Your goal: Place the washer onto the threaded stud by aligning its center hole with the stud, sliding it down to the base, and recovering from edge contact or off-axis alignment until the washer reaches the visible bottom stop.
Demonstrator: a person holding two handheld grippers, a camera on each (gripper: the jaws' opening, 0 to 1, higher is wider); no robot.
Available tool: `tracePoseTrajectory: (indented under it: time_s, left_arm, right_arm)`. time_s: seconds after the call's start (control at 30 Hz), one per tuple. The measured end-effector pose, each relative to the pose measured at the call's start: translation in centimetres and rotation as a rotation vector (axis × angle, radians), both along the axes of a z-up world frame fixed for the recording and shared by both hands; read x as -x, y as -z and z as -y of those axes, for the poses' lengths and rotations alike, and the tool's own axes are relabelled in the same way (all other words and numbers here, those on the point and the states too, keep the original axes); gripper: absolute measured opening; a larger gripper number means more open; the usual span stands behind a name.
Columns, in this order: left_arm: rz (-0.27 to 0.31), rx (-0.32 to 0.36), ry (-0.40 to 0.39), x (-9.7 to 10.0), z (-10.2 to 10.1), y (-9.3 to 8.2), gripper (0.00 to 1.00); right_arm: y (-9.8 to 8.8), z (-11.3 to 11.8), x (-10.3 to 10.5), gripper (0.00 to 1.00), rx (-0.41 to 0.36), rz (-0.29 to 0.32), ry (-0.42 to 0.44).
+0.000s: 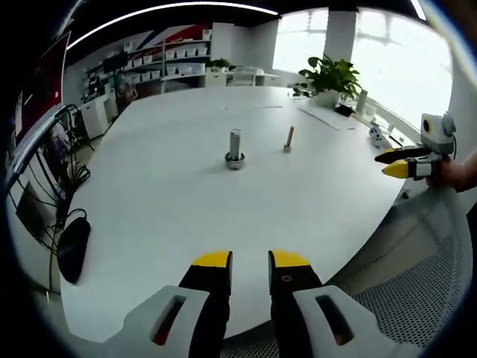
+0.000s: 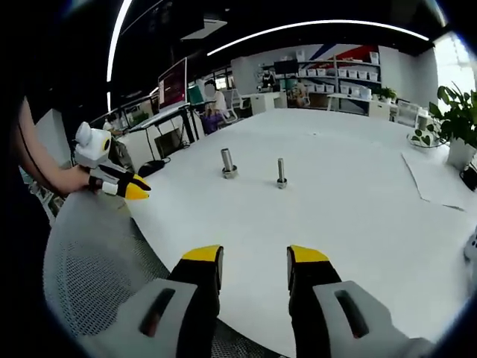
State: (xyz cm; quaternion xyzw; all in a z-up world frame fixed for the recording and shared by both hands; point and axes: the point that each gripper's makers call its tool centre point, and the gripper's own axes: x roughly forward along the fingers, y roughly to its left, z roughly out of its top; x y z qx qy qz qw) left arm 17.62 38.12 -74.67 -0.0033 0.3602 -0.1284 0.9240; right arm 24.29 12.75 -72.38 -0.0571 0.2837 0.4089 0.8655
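Two metal studs stand upright mid-table. The thicker stud (image 1: 235, 145) (image 2: 226, 160) has a wider ring at its base (image 1: 235, 161), which looks like a washer lying at the bottom. The thinner stud (image 1: 288, 139) (image 2: 281, 171) stands to its right. My left gripper (image 1: 250, 261) hangs over the near table edge, well short of the studs, open and empty. My right gripper (image 2: 255, 257) is also open and empty near the table edge. Each gripper shows in the other's view, held by a hand off the table: the right gripper (image 1: 399, 164) and the left gripper (image 2: 130, 188).
The white table (image 1: 171, 201) (image 2: 358, 216) is large and rounded. A potted plant (image 1: 332, 74) and papers sit at its far side, and a black object (image 1: 73, 250) lies by its left edge. A mesh chair (image 2: 97, 261) (image 1: 417, 291) stands below the near edge.
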Motion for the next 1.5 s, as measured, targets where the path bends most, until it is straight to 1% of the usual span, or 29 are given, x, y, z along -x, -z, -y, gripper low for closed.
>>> tracePoseTrajectory:
  time_s: [0.1,1.5]
  left_arm:
    - [-0.004,-0.003,0.0,0.01,-0.05,0.09,0.17]
    - [-0.006,-0.002,0.002,-0.02,-0.11,0.15,0.16]
  right_arm:
    - [-0.08,-0.04,0.05,0.36,0.004,0.012,-0.006]
    - [0.45,0.1,0.01,0.36,0.03,0.004,-0.002]
